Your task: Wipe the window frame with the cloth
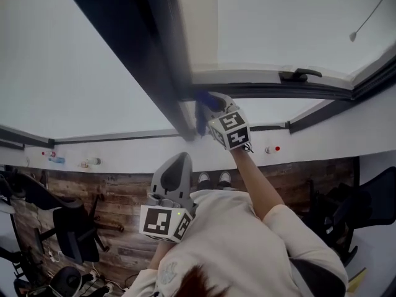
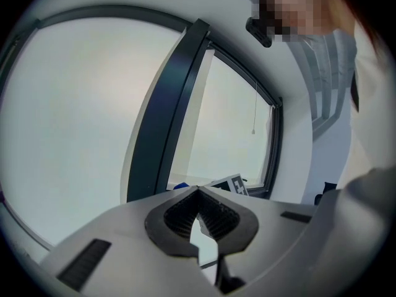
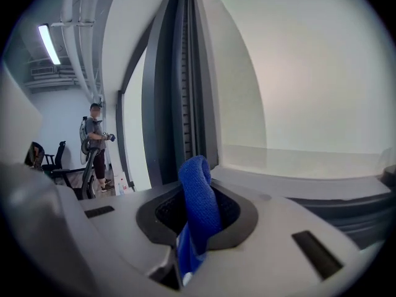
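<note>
The right tool (image 1: 207, 108) is clamping the blue cloth (image 1: 200, 112) with a folded loop poking past its tips, so fabric, not plastic, is meeting the window frame (image 1: 154, 60) at the corner where upright and lower rail join. The left tool (image 1: 181, 161), tips closed on nothing, is waiting at its 7 o'clock, probably just keeping clear.
</note>
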`<state>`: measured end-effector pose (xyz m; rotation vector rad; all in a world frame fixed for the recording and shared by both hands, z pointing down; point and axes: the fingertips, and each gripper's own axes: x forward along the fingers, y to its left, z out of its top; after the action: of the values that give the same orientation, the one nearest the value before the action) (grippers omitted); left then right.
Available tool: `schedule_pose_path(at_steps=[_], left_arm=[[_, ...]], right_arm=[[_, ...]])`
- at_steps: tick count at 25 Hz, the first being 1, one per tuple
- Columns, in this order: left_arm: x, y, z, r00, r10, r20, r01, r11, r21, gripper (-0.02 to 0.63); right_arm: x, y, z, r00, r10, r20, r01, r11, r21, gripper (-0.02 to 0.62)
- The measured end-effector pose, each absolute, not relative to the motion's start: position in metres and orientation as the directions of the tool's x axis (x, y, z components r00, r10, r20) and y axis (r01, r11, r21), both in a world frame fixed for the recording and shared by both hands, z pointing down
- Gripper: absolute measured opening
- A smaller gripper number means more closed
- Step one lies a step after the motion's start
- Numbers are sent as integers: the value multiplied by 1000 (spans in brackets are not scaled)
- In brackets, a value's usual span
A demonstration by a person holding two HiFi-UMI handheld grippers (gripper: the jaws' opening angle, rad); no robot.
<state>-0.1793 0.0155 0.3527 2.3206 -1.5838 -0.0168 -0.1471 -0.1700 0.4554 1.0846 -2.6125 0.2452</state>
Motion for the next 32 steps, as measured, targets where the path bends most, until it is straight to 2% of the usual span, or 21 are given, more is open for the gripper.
schedule_pose_path(at_steps=[6, 11, 32], left_arm=[[-209, 20, 358, 368, -914, 169, -907, -314, 280, 5], [-226, 13, 358, 373, -913, 165, -907, -322, 272, 5], [-223, 4, 362, 461, -873, 156, -867, -406, 287, 6]], right_arm=[[-174, -178, 484, -650, -637, 414, -706, 708, -20, 54], [-174, -182, 491, -627, -667, 404, -722, 691, 21, 54], [-175, -192, 490, -582, -677, 451, -731, 679, 76, 54]])
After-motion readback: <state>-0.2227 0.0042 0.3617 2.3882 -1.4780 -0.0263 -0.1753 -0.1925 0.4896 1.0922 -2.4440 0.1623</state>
